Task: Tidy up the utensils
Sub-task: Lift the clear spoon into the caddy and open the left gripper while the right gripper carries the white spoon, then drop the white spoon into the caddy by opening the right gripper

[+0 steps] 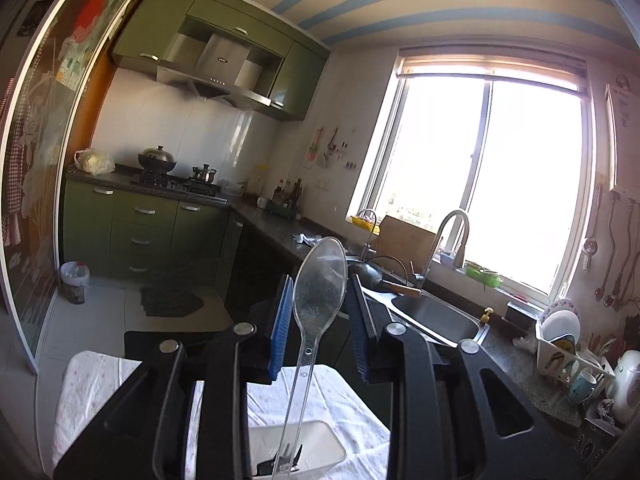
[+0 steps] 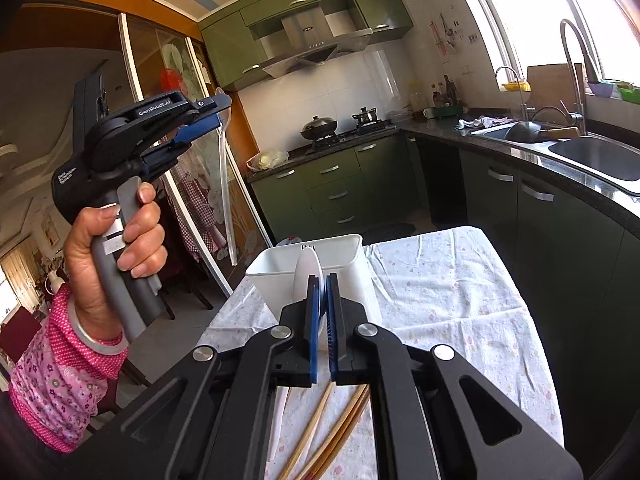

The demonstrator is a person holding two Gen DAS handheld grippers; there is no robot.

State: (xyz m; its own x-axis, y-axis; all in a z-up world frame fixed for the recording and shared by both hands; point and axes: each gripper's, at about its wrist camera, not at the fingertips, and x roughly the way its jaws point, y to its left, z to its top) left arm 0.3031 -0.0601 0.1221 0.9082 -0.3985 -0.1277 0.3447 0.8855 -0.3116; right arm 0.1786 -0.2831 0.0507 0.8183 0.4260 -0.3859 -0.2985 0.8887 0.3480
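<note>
Above the white bin (image 2: pixel 316 264), my left gripper (image 1: pixel 318 320) pinches a clear spoon (image 1: pixel 320 280) while my right gripper (image 2: pixel 322 312) clamps a white spoon (image 2: pixel 306 276); either thin, slick handle may slip and miss it.

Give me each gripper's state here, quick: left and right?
Left gripper: closed on the clear plastic spoon, held up in the air.
Right gripper: shut on a white spoon, above the white bin.
</note>
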